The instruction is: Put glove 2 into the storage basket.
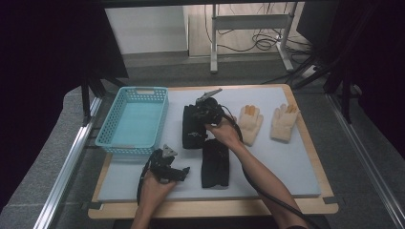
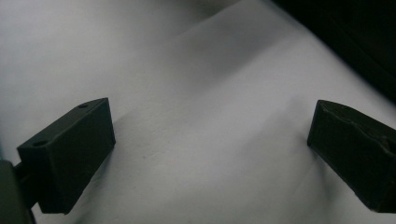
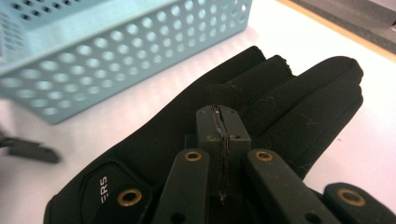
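1. Black glove [image 3: 224, 112]: matt knit-like cloth, lint-flecked.
2. Basket [image 3: 116, 42]: pale blue perforated plastic, smooth.
3. Table mat [image 1: 282, 157]: grey, matt, soft-looking.
4. Cream gloves [image 1: 249, 123]: fuzzy cloth.

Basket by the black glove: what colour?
Light blue basket with perforated walls, clearest in the right gripper view.

white letters "ers" printed sideways on the cuff of the black glove [image 3: 196, 140], rest of the word cut off, no other text readable
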A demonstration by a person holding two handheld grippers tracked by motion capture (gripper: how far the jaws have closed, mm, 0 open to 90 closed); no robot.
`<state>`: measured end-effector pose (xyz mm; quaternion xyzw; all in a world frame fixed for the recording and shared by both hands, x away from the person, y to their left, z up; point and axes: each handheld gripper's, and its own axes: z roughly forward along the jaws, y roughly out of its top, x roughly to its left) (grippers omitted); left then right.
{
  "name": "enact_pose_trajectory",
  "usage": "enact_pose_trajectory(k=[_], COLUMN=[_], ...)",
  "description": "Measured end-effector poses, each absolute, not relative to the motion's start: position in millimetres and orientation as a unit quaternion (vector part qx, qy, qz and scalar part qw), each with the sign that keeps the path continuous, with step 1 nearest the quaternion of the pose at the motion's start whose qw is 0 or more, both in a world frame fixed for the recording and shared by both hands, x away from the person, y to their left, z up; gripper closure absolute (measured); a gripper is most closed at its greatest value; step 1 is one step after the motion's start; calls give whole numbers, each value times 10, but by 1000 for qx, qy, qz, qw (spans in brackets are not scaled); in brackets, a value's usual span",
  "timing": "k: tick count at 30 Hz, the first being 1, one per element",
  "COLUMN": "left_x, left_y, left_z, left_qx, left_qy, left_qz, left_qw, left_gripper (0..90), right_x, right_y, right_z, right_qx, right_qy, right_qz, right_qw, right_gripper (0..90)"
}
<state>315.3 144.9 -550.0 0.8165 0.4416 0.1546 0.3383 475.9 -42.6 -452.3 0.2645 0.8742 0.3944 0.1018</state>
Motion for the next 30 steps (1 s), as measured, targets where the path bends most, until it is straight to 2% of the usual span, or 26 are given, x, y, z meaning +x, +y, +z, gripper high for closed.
enact_pose_trajectory(k=[6,14,22,30], left_x=[3152,3151,3151,3150], left_y=[1448,1443,1437,1441], left_z=[-5500,-5501,-5504,-5501], left_qx=[817,814,811,814], left_qy=[442,444,446,445], left_qz=[155,155,156,156], left_qw=[338,340,343,341], left_gripper=[12,12,12,12], right_x=[4467,3981,3637,3704], right_y=[-699,-1024,-1157,-1177], right_z=[-4300,-4260,-4488,-4899], right_qx=[256,254,271,305], right_qy=[873,875,878,878], right_qz=[403,399,380,359], right_qw=[102,101,103,84], right_gripper=[883,882,882,877])
